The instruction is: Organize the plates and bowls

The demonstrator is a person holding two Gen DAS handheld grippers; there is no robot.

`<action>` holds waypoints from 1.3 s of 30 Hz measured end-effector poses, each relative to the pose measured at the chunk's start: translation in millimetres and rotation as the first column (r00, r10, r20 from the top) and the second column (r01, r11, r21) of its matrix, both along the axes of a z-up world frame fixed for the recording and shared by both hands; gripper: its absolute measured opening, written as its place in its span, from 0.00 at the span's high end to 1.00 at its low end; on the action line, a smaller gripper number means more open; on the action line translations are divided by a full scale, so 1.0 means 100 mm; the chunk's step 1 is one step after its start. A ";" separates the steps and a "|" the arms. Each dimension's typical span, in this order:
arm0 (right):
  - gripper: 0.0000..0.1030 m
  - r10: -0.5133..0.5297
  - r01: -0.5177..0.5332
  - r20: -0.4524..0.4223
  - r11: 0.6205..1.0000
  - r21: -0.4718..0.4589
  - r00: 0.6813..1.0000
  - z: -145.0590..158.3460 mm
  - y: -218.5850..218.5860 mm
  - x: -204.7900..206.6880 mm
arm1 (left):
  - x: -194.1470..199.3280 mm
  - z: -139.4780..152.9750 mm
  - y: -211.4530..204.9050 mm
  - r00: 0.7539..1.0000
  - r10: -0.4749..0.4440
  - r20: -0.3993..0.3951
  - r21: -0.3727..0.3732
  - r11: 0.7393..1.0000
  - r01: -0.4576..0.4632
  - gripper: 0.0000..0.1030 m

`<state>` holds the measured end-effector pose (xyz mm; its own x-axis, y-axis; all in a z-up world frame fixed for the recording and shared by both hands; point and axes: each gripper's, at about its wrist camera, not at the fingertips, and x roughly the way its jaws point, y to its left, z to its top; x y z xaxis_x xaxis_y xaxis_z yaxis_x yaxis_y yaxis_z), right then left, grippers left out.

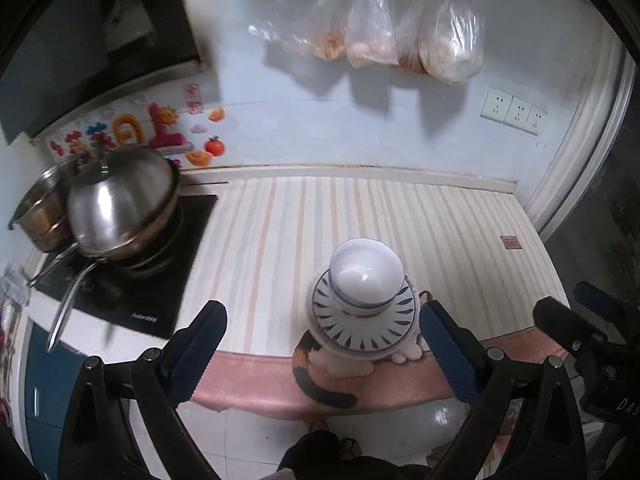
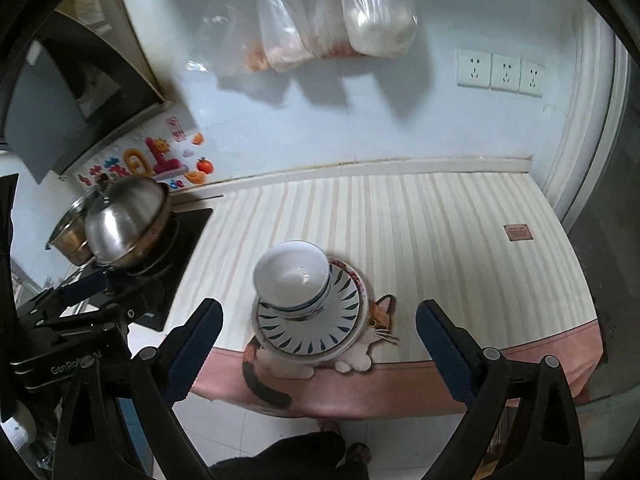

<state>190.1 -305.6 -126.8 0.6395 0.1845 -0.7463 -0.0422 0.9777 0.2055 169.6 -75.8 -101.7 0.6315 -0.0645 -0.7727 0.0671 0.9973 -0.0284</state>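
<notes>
A stack of white bowls (image 1: 366,276) with blue rims stands on a stack of blue-patterned plates (image 1: 362,330) near the front edge of the striped counter cloth (image 1: 280,240). The bowls (image 2: 294,282) and plates (image 2: 312,330) also show in the right wrist view. My left gripper (image 1: 324,330) is open and empty, held above and in front of the stack. My right gripper (image 2: 320,326) is open and empty, also in front of the stack. The right gripper shows at the right edge of the left wrist view (image 1: 580,320).
A steel pot with lid (image 1: 120,204) sits on a black cooktop (image 1: 160,292) at the left. Plastic bags (image 1: 400,32) hang on the wall. Wall sockets (image 1: 514,110) are at the right. A cat picture (image 2: 376,332) lies under the plates.
</notes>
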 end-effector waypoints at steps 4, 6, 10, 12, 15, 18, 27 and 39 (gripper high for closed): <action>0.03 0.021 -0.020 0.040 1.000 -0.020 0.999 0.19 0.02 -0.39 | -0.35 0.11 0.03 0.999 0.033 0.021 0.002 0.999 -0.033 0.04; 0.03 0.033 -0.031 0.051 0.999 -0.032 0.998 0.27 0.04 -0.58 | -0.49 0.15 0.03 0.999 0.042 0.031 0.006 0.999 -0.042 0.04; 0.03 0.036 -0.033 0.068 0.998 -0.046 0.997 0.37 0.07 -0.83 | -0.70 0.23 0.04 0.997 0.056 0.054 0.004 0.998 -0.056 0.04; 0.03 0.033 -0.029 0.080 0.998 -0.056 0.996 0.42 0.07 -0.97 | -0.79 0.29 0.03 0.995 0.062 0.079 0.018 0.998 -0.064 0.04; 0.03 0.024 -0.017 0.099 0.997 -0.070 0.995 0.50 0.06 -1.11 | -0.89 0.36 0.04 0.993 0.062 0.101 0.022 0.998 -0.064 0.04; 0.03 0.017 -0.007 0.117 0.996 -0.084 0.993 0.56 0.07 -1.22 | -0.96 0.39 0.05 0.993 0.052 0.110 0.027 0.998 -0.056 0.04; 0.03 -0.011 0.022 0.133 0.996 -0.083 0.991 0.64 0.13 -1.37 | -1.08 0.42 0.12 0.993 0.031 0.110 0.040 0.999 -0.035 0.04; 0.03 -0.029 0.043 0.148 0.995 -0.095 0.989 0.66 0.21 -1.45 | -1.16 0.44 0.14 0.993 0.024 0.118 0.032 0.999 -0.028 0.04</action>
<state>44.7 -284.9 -60.8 0.7478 0.0905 -0.6578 -0.0293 0.9942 0.1034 53.6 -61.5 -58.1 0.7190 -0.0223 -0.6947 0.0418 0.9991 0.0111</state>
